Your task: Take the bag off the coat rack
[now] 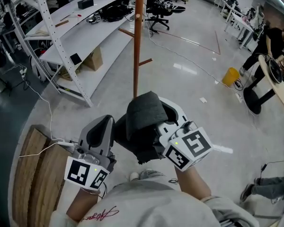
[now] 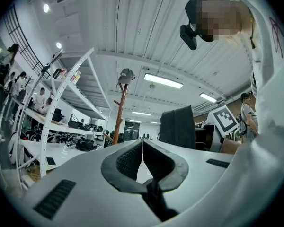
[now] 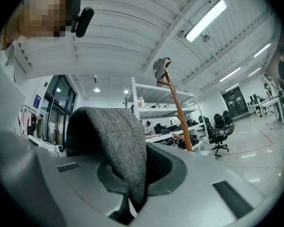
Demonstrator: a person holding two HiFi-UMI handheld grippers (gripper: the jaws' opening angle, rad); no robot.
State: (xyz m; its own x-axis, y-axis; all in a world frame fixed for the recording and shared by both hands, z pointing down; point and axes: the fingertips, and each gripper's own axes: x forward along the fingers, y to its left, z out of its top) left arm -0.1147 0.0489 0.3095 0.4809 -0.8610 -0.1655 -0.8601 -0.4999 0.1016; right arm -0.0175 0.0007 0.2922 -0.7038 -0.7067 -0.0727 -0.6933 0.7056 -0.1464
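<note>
Bag (image 1: 143, 113) is off the coat rack (image 1: 138, 41): grey felt-like fabric, folded over and pinched in the right gripper (image 1: 162, 121). Right gripper view confirms it. The fabric (image 3: 116, 141) drapes down between the pads, and the jaws are clamped on it, nearly closed. It hangs close in front of the person's chest, above the floor and well apart from the rack.

Left gripper (image 1: 103, 125) is just beside the bag on its left, not touching it as far as I can tell. Its jaws are closed pad to pad with nothing between them (image 2: 142, 155). From that side the bag shows as a dark slab (image 2: 178, 126) next to the right gripper's marker cube (image 2: 225, 118).

The rack is a brown wooden pole with side pegs, standing on the floor beyond both grippers. Something grey sits on its top (image 2: 126, 75), probably a cap, but it's too small to be sure.

White shelving unit (image 1: 80, 32) stands left of the rack, loaded with gear. Wooden bench (image 1: 33, 174) is at the lower left. Yellow bin (image 1: 230, 76) is on the floor at right.
</note>
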